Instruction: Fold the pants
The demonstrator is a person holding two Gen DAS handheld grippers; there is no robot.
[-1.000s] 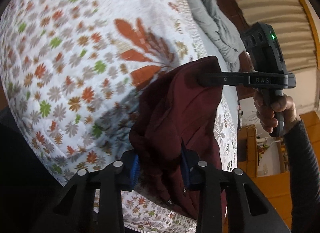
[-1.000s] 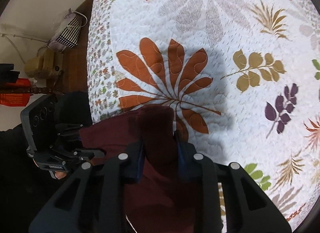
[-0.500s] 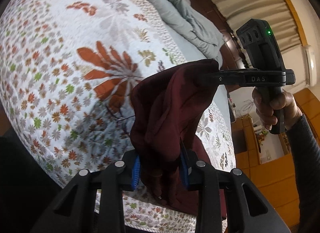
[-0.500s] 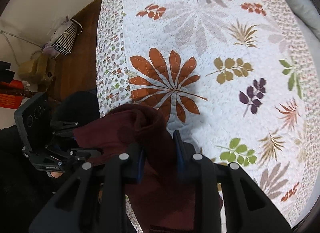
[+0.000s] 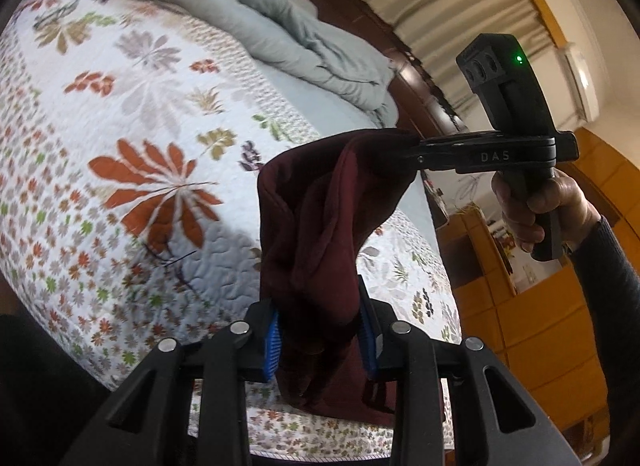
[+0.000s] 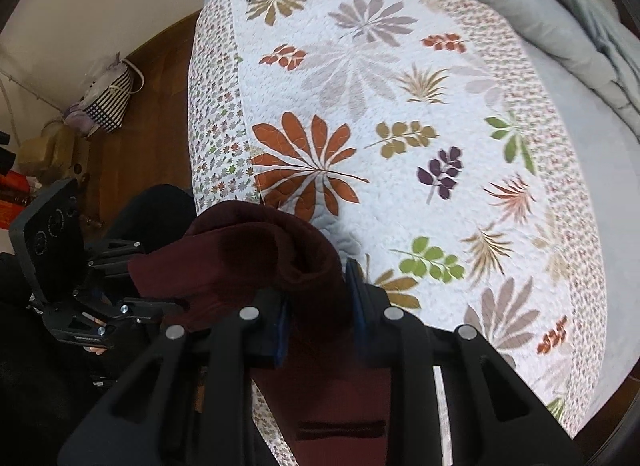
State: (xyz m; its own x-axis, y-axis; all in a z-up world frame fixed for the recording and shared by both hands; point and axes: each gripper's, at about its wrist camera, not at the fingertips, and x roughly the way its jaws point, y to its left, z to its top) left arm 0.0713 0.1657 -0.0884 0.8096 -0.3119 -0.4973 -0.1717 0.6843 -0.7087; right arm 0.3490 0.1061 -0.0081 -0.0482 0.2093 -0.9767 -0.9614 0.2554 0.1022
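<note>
The dark red pants (image 5: 320, 234) are soft and floppy, hanging above the bed (image 5: 132, 113), pinched at 6 o'clock by the left gripper (image 5: 320, 340) and at 3 o'clock by the right gripper (image 5: 412, 149), so hold the edges.

A bed (image 6: 600, 193) is being covered by a leaf-patterned quilt (image 6: 400, 105), with a grey duvet (image 5: 280, 25) lying bunched at its far end.

left wrist: looks obliquely across bed (image 5: 120, 113), close behind its tool | right wrist: looks steeply down on bed (image 6: 400, 85) | shared: orange-leaf quilt, maroon pants (image 5: 320, 225)
</note>
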